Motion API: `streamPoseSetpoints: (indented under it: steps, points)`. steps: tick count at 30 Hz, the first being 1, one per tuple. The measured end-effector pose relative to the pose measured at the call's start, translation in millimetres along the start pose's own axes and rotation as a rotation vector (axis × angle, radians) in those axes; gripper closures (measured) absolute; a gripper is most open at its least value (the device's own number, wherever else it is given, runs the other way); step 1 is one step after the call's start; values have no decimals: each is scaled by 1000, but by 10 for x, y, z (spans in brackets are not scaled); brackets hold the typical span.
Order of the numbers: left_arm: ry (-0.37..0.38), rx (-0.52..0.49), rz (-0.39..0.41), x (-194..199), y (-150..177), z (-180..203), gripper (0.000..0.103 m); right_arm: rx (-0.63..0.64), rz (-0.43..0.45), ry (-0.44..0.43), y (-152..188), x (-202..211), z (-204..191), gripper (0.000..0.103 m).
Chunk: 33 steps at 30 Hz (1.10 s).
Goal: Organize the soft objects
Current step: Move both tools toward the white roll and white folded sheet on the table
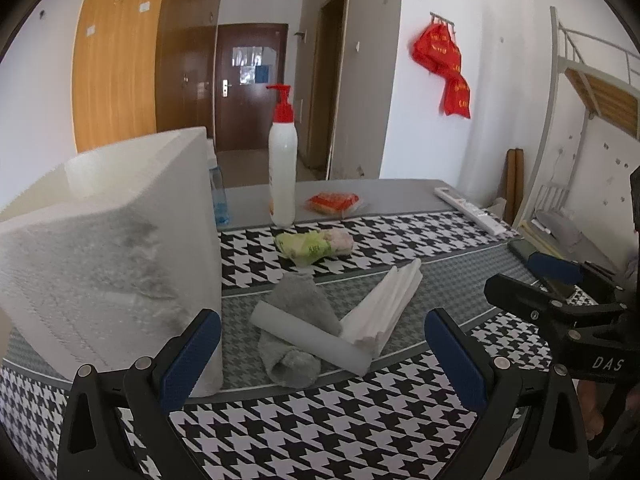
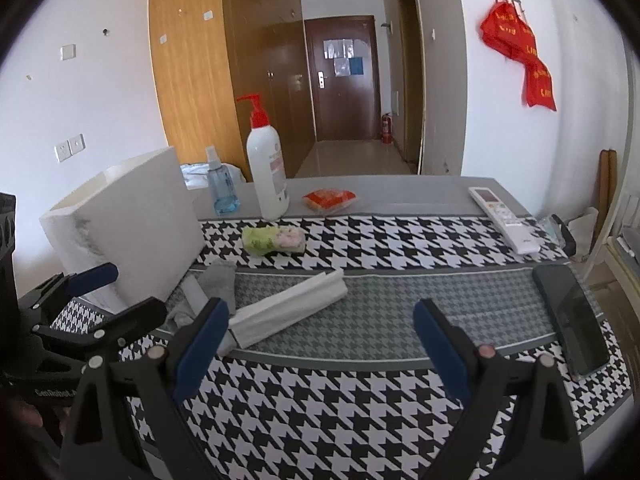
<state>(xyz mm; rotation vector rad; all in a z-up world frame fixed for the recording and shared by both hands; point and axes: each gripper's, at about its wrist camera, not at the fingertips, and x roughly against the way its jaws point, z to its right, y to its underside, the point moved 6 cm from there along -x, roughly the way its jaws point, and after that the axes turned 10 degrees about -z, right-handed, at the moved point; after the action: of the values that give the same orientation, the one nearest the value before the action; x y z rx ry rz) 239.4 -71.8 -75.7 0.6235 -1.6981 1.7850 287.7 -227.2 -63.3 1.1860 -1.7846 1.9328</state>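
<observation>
A grey sock lies on the houndstooth cloth with a pale foam strip across it. A folded white tissue stack leans beside them. A green and pink soft packet lies further back. A white foam box stands at the left. My left gripper is open and empty, just short of the sock. My right gripper is open and empty, to the right of the tissue stack.
A white pump bottle, a blue spray bottle, an orange snack packet and a white remote stand at the back. A dark phone lies at the right edge of the table.
</observation>
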Motion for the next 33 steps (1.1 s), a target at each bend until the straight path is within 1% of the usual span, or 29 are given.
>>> streamPoseSetpoints:
  steps: [3, 7, 11, 14, 16, 18, 22, 26, 31, 33]
  points:
    - [-27, 9, -9, -58, -7, -18, 1, -2, -14, -3, 17, -53, 27, 7]
    - [-38, 30, -25, -124, -17, -44, 1, -2, -18, -15, 17, -88, 40, 7]
    - [-90, 37, -18, -167, -58, -88, 1, 1, -32, -29, 13, -147, 29, 7]
    - [-118, 45, -33, -223, -67, -100, 1, 7, -52, -29, 36, -212, 26, 7]
    - [-110, 52, -39, -252, -59, -70, 1, 6, -59, -31, 48, -239, 41, 7]
    - [-93, 34, -36, -272, -70, -5, 1, -4, -61, -36, 50, -247, 67, 7]
    - [-100, 25, -31, -312, -99, 26, 1, -10, -62, -38, 53, -252, 101, 7]
    - [-124, 49, -61, -424, -94, -48, 1, -10, -69, -41, 51, -283, 101, 7]
    - [-178, 75, -66, -454, -103, -211, 2, -9, -76, -47, 34, -326, 85, 7]
    - [-177, 82, -73, -467, -102, -243, 2, -7, -81, -50, 30, -348, 73, 7]
